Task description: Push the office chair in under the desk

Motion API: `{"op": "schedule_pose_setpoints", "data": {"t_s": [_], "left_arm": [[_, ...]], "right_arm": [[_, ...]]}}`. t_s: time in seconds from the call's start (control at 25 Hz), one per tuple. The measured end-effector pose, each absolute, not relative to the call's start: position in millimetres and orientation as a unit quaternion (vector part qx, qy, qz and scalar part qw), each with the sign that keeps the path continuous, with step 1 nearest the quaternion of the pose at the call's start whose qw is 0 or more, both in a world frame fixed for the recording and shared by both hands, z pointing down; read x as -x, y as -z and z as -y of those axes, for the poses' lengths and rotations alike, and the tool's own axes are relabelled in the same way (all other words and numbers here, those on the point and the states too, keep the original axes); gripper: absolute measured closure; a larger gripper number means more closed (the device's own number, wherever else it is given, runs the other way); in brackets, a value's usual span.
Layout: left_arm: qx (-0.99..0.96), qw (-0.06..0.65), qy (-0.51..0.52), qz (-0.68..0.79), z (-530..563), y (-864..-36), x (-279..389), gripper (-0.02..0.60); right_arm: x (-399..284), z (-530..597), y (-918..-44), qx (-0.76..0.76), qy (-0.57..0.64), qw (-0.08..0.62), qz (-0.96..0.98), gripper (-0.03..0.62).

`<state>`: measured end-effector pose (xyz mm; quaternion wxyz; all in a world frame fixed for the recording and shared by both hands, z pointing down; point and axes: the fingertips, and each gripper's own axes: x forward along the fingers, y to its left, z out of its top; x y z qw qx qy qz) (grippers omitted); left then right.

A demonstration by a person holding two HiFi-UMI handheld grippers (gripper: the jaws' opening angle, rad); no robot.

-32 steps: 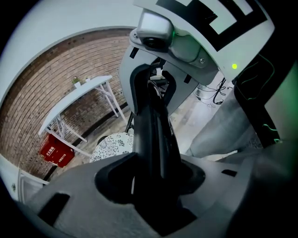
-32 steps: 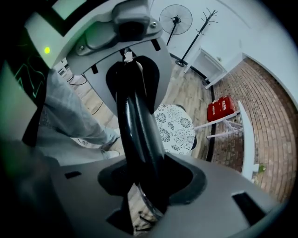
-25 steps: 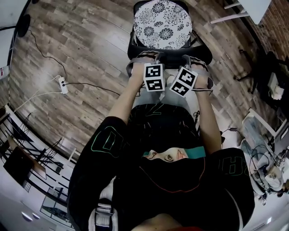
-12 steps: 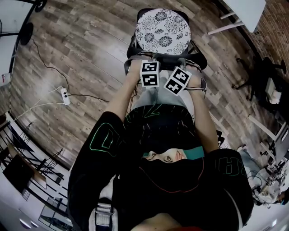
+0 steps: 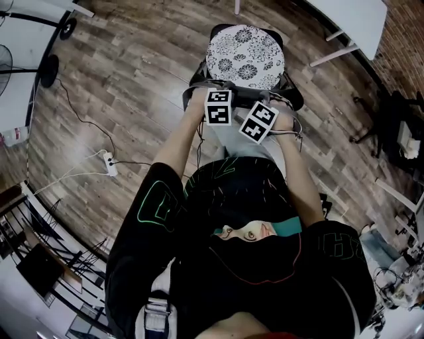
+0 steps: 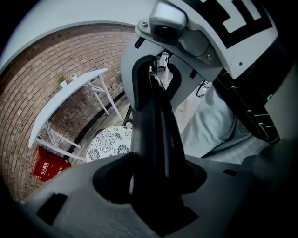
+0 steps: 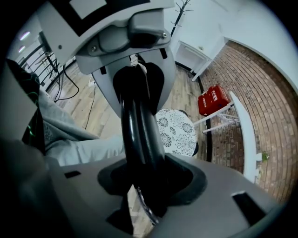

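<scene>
The office chair has a floral seat cushion (image 5: 246,56) and a black backrest (image 5: 248,93), and it stands on the wood floor short of the white desk (image 5: 351,16). Both grippers reach down onto the backrest's top edge, side by side. In the left gripper view the black backrest (image 6: 156,116) runs between the jaws of my left gripper (image 5: 217,94). Those jaws have just been opening, and a sliver of gap shows beside the backrest. My right gripper (image 5: 266,107) is shut on the backrest (image 7: 139,130). The cushion (image 7: 176,132) shows beyond it.
A red box (image 7: 212,100) sits under the white desk (image 7: 249,135) by the brick wall. A power strip (image 5: 109,163) with cables lies on the floor at the left. A stand's black base (image 5: 50,69) is at the upper left, and clutter lines the right edge.
The chair and both grippers have moved away from me toward the desk, and the person has stepped forward. The power strip has slid down the picture.
</scene>
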<state>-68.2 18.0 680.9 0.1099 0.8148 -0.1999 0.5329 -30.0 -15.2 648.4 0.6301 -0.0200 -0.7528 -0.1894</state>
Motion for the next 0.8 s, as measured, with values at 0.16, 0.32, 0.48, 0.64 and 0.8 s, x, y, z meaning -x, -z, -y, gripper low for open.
{"op": "schedule_pose_setpoints", "data": {"t_s": [0.16,0.32,0.48,0.64,0.8], "left_arm": [[-0.817,0.095,-0.537,0.190,-1,-679,99,0.356],[-0.822,0.075,-0.540,0.166,12,-677,134,0.356],[-0.825,0.067,-0.543,0.143,18,-679,169,0.351],[-0.831,0.052,-0.539,0.130,25,-679,183,0.351],[-0.834,0.036,-0.538,0.117,24,-679,194,0.351]], "right_arm": [[58,29,-647,0.005,0.179,0.636,0.751,0.418],[91,38,-646,-0.011,0.154,0.642,0.751,0.416],[125,40,-649,-0.006,0.130,0.647,0.752,0.418],[142,38,-653,0.030,0.080,0.649,0.756,0.392],[157,35,-653,0.029,0.053,0.649,0.758,0.378]]}}
